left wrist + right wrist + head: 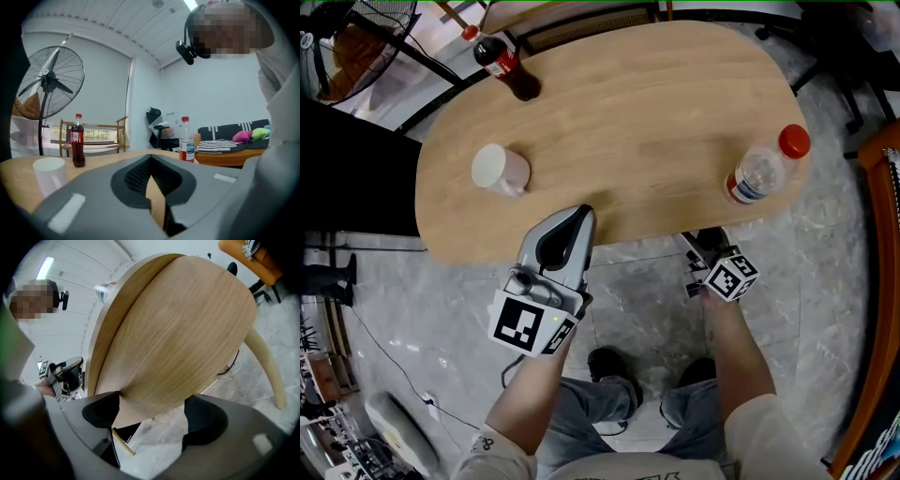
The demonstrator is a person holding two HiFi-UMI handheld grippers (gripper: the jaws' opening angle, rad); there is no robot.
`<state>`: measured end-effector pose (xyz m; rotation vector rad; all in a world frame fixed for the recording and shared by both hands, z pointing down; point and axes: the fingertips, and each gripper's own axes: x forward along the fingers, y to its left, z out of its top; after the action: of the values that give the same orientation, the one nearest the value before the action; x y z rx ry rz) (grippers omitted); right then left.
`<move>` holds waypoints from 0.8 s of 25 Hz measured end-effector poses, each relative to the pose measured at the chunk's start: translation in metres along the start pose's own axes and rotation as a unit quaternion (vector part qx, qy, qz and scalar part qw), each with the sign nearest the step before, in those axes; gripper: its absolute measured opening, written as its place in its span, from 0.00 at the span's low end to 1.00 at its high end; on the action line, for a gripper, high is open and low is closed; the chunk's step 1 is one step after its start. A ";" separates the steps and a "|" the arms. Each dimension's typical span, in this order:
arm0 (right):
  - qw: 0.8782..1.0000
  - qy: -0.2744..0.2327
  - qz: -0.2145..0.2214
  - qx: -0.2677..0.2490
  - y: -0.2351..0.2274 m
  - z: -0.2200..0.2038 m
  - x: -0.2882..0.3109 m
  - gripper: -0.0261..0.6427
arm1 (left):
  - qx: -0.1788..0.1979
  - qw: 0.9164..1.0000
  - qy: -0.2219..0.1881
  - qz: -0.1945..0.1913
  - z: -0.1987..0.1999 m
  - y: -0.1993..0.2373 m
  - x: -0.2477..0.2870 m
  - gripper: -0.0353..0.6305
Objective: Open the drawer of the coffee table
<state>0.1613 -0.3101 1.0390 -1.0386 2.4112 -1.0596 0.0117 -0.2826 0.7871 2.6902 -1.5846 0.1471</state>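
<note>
Looking down, we find the left tongs (pixel 583 216) closed together at the near edge of the bench (pixel 637 112), while the right tongs (pixel 150 411) stand apart with that wooden edge between them.

Coffee table (pixel 647 112) is set directly in front. On top: cola bottle (pixel 504 64) is stood at far L edge, cup (pixel 500 170) nearer, L side; water bottle (pixel 764 169) is stood at R end. Fan (pixel 49 79) is placed beyond tbl, L; sofa (pixel 229 133) off to R.
</note>
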 end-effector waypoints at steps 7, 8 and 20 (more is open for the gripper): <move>1.000 -0.005 -0.010 0.005 0.000 -0.003 -0.007 0.60 | 0.005 1.000 0.000 0.003 0.001 -0.001 -0.008 0.05; 1.000 -0.010 -0.012 0.011 0.000 -0.003 -0.008 0.59 | 0.006 1.000 -0.001 0.004 0.001 -0.001 -0.009 0.05; 0.995 -0.039 0.034 0.080 0.004 -0.004 -0.009 0.60 | 0.007 1.000 0.009 0.008 -0.006 -0.007 -0.021 0.05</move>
<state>0.1632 -0.2990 1.0387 -0.9198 2.2415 -1.1453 0.0073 -0.2608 0.7917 2.6800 -1.6068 0.1821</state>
